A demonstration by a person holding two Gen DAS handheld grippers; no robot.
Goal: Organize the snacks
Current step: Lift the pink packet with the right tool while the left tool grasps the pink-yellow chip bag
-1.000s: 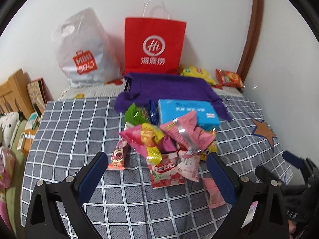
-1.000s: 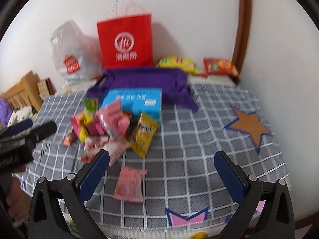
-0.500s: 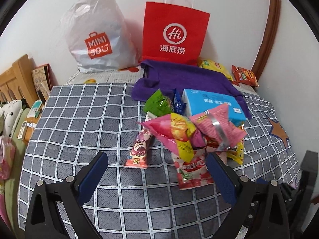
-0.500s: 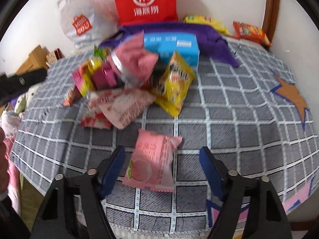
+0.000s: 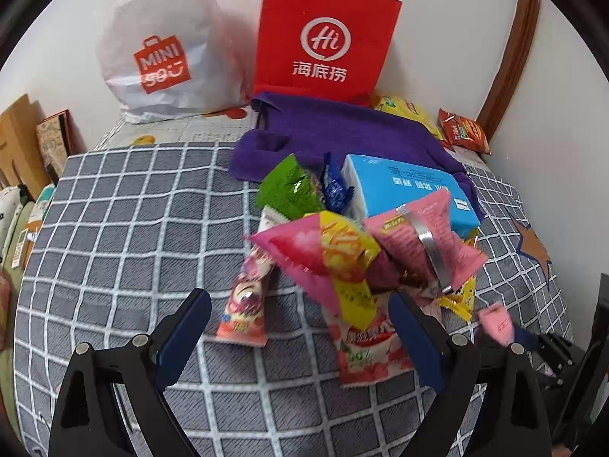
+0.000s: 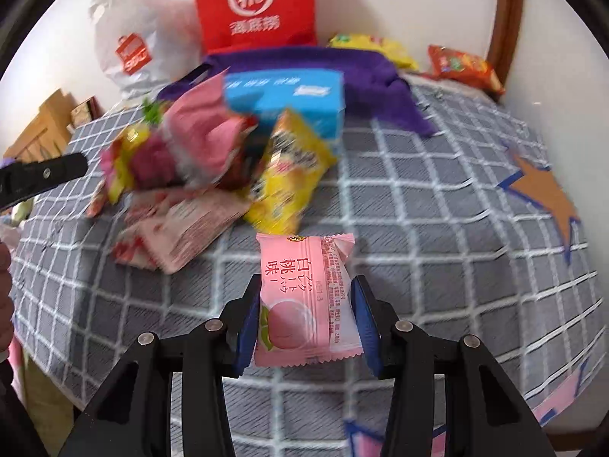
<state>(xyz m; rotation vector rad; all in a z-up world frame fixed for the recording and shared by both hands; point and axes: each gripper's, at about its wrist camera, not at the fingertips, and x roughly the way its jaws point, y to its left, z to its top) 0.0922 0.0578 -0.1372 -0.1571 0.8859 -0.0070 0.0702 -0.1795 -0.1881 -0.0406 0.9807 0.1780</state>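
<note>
Both grippers pitched down over the checked cover [image 6: 437,198]: right gripper [image 6: 306,318] jaws closing on the pink peach packet [image 6: 300,297], pads at its sides; left gripper [image 5: 300,327] wide, narrowing, empty, facing the snack pile [image 5: 354,243]; bags read "MINISO" [image 5: 161,64] and "Hi" [image 5: 325,36].

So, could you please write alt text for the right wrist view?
The right hand-held gripper is closing around a pink peach snack packet on a grey checked cloth. Behind lie a snack pile, blue box and red bag.

Grey cloth [image 5: 114,228] – white grid, red paper bag [image 5: 323,34], purple cloth [image 5: 342,133], pink packet [image 6: 304,297], possibly yellow packet [image 6: 289,175] – blurred
</note>
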